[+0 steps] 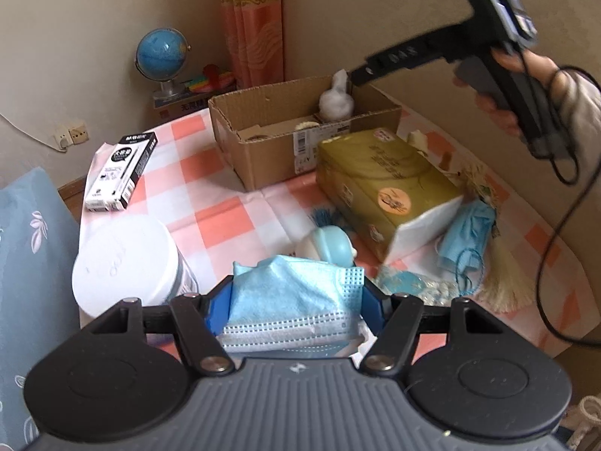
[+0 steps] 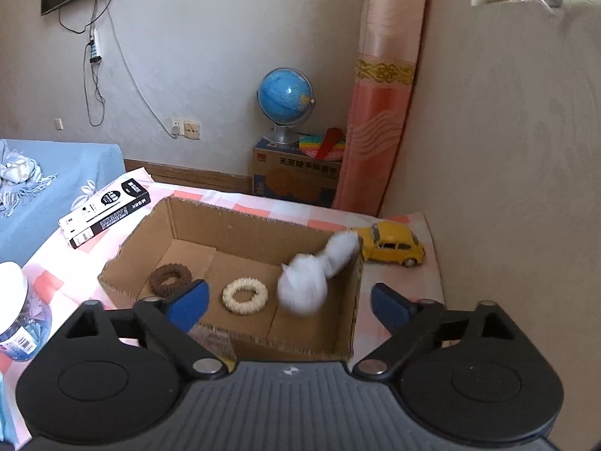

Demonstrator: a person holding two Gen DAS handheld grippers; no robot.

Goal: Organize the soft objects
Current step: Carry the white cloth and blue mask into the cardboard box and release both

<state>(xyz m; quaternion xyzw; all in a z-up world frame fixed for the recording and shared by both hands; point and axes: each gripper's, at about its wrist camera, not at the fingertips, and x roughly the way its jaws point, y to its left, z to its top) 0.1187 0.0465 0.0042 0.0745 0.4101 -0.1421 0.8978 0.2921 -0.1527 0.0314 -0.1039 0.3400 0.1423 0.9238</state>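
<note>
Right now my right gripper (image 2: pixel 287 306) gapes empty over the box (image 2: pixel 263 233), fluffy toy (image 2: pixel 302 287) dropped in; left gripper (image 1: pixel 296 302) clamps a face mask (image 1: pixel 293 293), which I'd box next.

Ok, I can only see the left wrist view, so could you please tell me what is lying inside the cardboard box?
Observer: On the floor of the cardboard box lie a brown hair ring and a cream hair ring, apart from each other.
Operator: Thank you. Is the right gripper holding the white fluffy toy?
Observer: No. Its jaws are open with nothing pressed between the pads; the toy is inside the box at its right end, blurred.
Operator: Is anything beyond that end?
Observer: Yes, a yellow toy car stands just past it.
</note>
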